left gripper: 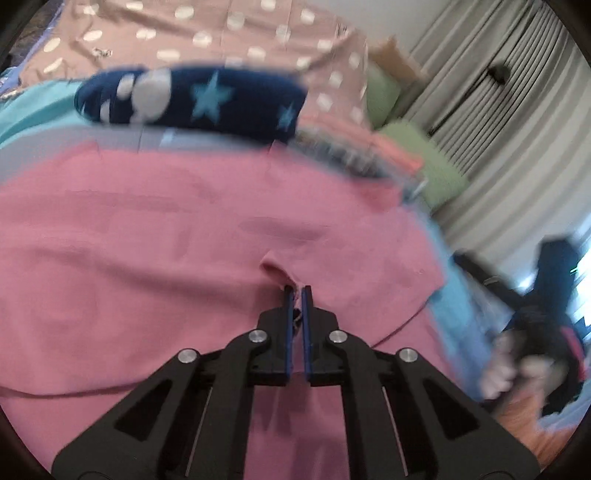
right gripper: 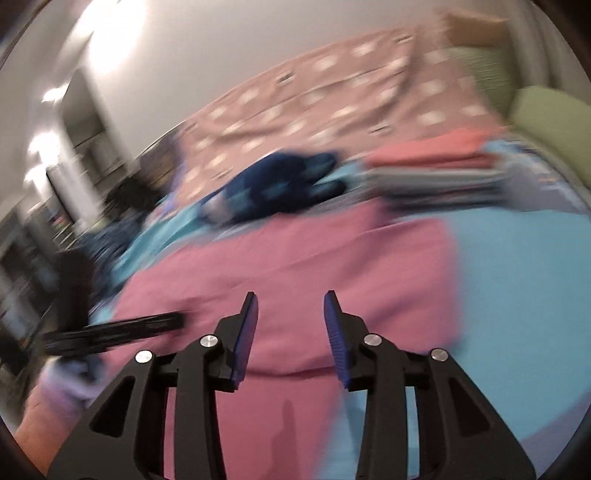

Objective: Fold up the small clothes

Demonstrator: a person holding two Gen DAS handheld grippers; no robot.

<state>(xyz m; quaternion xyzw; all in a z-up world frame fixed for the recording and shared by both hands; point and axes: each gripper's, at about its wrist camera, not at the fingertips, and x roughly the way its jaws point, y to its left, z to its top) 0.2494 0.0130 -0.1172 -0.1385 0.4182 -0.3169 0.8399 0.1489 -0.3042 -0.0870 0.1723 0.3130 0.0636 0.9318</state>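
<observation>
A pink garment (left gripper: pixel 166 240) lies spread over a light blue sheet (left gripper: pixel 454 306). My left gripper (left gripper: pixel 297 291) is shut on a pinched fold of the pink garment. In the right wrist view the pink garment (right gripper: pixel 295 258) lies ahead, and my right gripper (right gripper: pixel 290 299) is open and empty just above its near part. The left gripper (right gripper: pixel 122 328) shows as a dark blur at the left of that view. The right gripper (left gripper: pixel 546 314) and the hand holding it show blurred at the right of the left wrist view.
A navy star-print garment (left gripper: pixel 199 99) lies beyond the pink one, also in the right wrist view (right gripper: pixel 280 184). A stack of folded clothes (right gripper: pixel 436 162) sits at the back right. A pink dotted blanket (left gripper: pixel 221 33), green pillows (left gripper: pixel 436 166) and grey curtains (left gripper: pixel 498 110) lie beyond.
</observation>
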